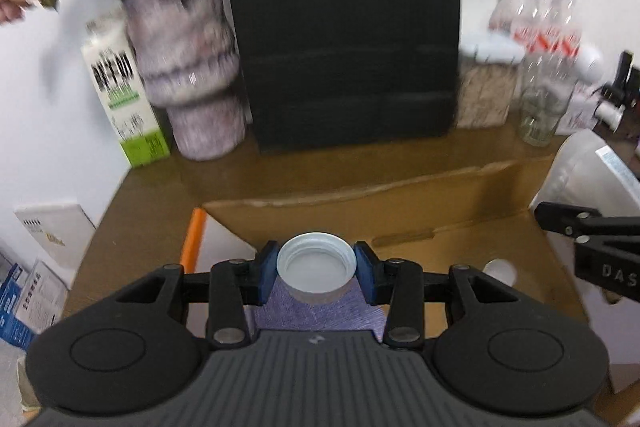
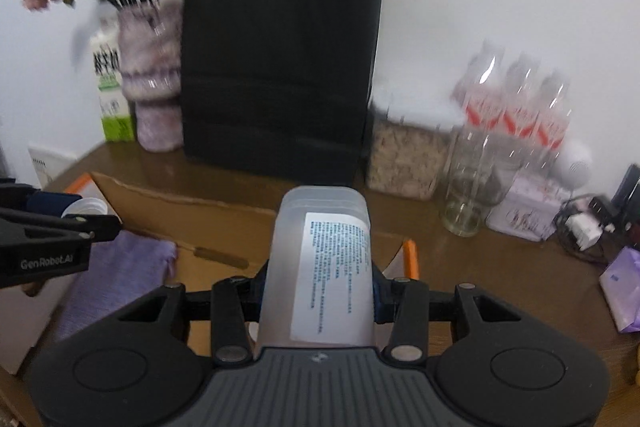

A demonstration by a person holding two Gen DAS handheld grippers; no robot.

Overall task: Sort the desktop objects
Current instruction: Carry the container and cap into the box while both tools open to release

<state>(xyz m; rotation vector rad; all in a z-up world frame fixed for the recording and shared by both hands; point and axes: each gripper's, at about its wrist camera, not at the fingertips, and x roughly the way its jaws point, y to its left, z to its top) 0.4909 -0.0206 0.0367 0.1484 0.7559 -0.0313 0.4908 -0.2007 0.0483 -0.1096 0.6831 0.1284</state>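
White plastic is what both tongs carry: the left gripper (image 1: 316, 269) is clamped on a screw cap (image 1: 316, 267), its blue pads (image 1: 270, 265) pressing either side of the rim, hollow side up, while the right gripper (image 2: 318, 297) is closed around a frosted white bottle (image 2: 320, 267) with a printed label facing up. Cap and bottle look like a pair, so my guess is they are held apart on purpose, one per hand, to be screwed together or dropped in as a set.

Both hang over an open cardboard box (image 1: 460, 243) on the brown desk (image 2: 480, 267), which seems to be the sorting bin (a purple cloth pouch (image 2: 116, 279) already lies inside).

Each camera fills in what the other misses. From the left wrist, the bottle is only a pale bulk at the right edge behind the other tool's black arm, and the cap's threaded inside is plain. From the right wrist, the label shows, the cap is a small white disc at far left, and the desk's right side appears: an empty glass (image 2: 466, 187), three water bottles (image 2: 516, 107), a tangle of charger cable (image 2: 584, 223). Behind stands a black paper bag (image 2: 280, 51), its handles seen only from the right.
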